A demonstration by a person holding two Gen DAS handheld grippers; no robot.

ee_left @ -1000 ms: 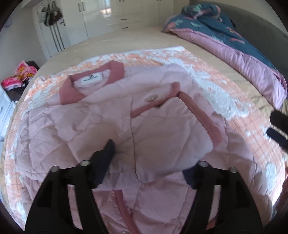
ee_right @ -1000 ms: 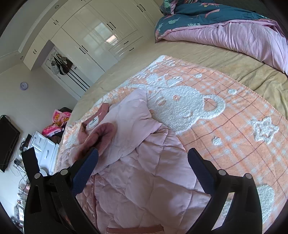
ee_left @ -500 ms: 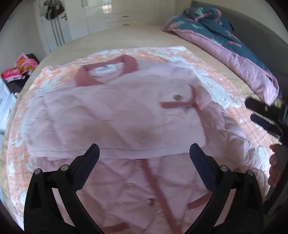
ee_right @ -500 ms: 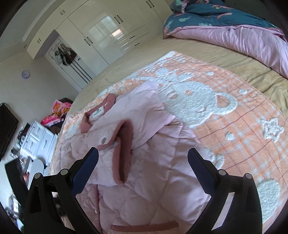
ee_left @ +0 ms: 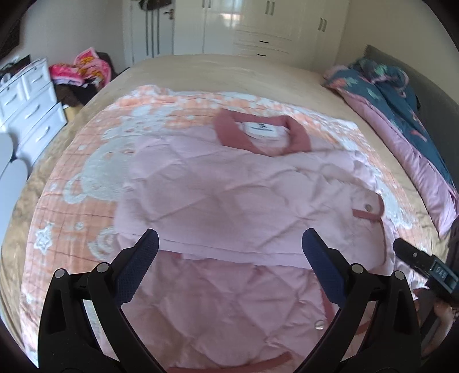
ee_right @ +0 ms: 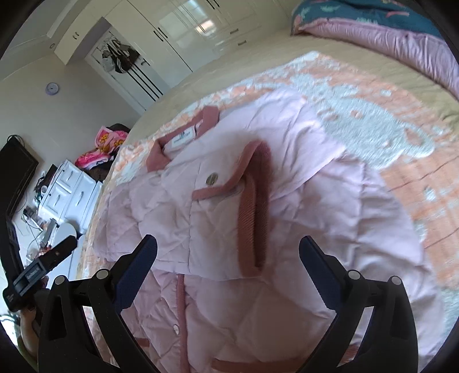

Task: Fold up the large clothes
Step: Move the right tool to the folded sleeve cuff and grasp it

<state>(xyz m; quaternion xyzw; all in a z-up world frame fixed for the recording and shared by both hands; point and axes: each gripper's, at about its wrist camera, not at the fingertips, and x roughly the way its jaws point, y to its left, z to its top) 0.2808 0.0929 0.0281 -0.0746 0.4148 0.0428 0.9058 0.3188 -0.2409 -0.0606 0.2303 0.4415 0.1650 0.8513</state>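
Observation:
A pale pink quilted jacket (ee_left: 229,200) with darker pink collar and trim lies on an orange and white blanket (ee_left: 86,183) on the bed. Both sleeves are folded across its chest; a ribbed cuff (ee_right: 255,206) lies on top in the right wrist view, where the jacket (ee_right: 330,229) fills the middle. My left gripper (ee_left: 229,258) is open and empty, above the jacket's lower half. My right gripper (ee_right: 228,264) is open and empty, above the folded sleeve's edge. The right gripper's body shows at the right edge of the left wrist view (ee_left: 424,266).
A pink and dark blue duvet (ee_left: 407,120) is heaped along the bed's right side. A white drawer unit (ee_left: 31,106) and a pile of bright clothes (ee_left: 83,69) stand off the bed's left. White wardrobes (ee_left: 258,25) line the far wall.
My left gripper has let go of the sleeve, opened and drawn back; the sleeve now lies flat across the chest. My right gripper has come closer over the jacket.

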